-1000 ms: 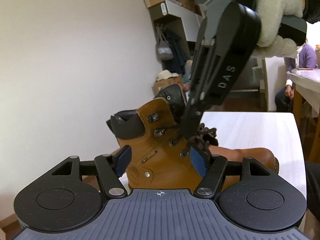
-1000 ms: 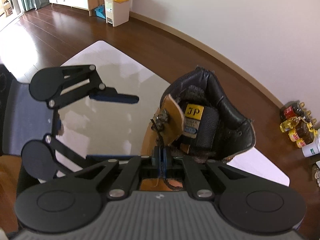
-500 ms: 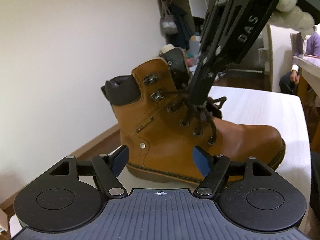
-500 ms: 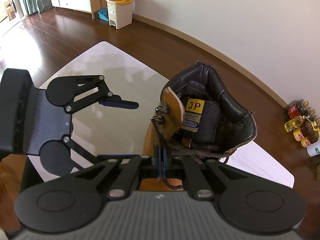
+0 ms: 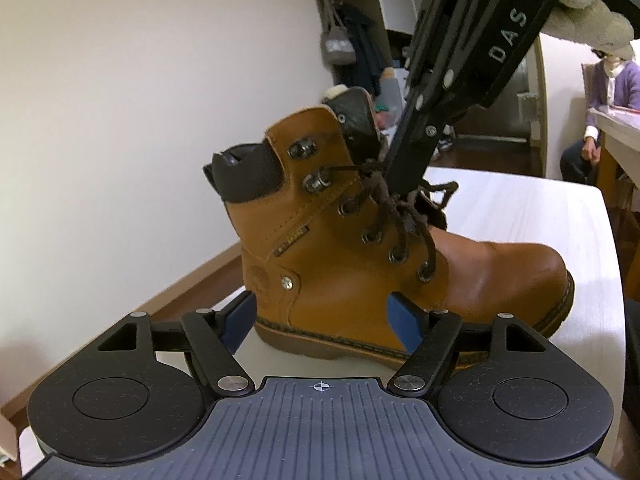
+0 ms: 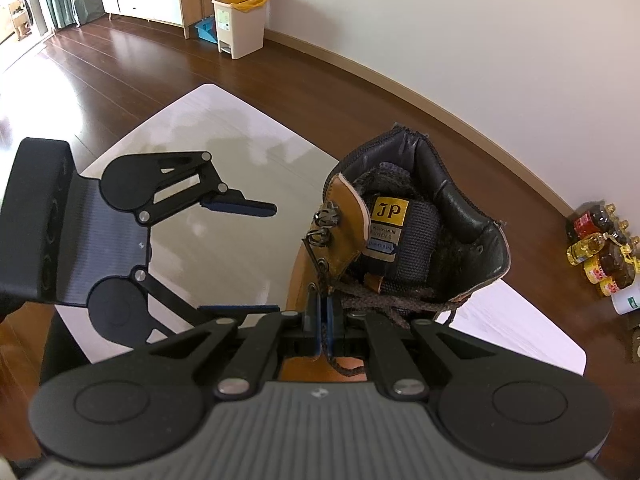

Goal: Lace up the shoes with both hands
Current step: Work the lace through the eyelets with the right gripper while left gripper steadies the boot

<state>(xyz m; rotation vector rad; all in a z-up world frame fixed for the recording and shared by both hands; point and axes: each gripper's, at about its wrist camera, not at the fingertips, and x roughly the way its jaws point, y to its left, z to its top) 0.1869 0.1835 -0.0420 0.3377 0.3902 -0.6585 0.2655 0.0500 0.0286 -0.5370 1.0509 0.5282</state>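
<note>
A tan leather boot (image 5: 360,264) stands on the white table (image 5: 520,216), its toe to the right in the left wrist view. Dark brown laces (image 5: 404,216) cross its eyelets. My right gripper (image 6: 322,320) comes down from above and is shut on a lace strand (image 6: 344,364) at the upper eyelets; in the left wrist view its tip (image 5: 408,172) sits on the lace tangle. My left gripper (image 5: 322,316) stays level beside the boot's heel side, and its jaws are closing with nothing between them. From the right wrist view the left gripper (image 6: 260,258) is apart from the boot (image 6: 460,216).
The table's edges (image 6: 208,88) are close around the boot, with dark wooden floor below. A bin (image 6: 240,20) and cabinet stand far back, and bottles (image 6: 600,252) sit on the floor by the wall. A seated person (image 5: 600,112) is at another table.
My left gripper has drawn back from the boot, so more of the boot shows, and its jaws stand a little narrower than half a second ago. The right gripper kept its hold on the lace.
</note>
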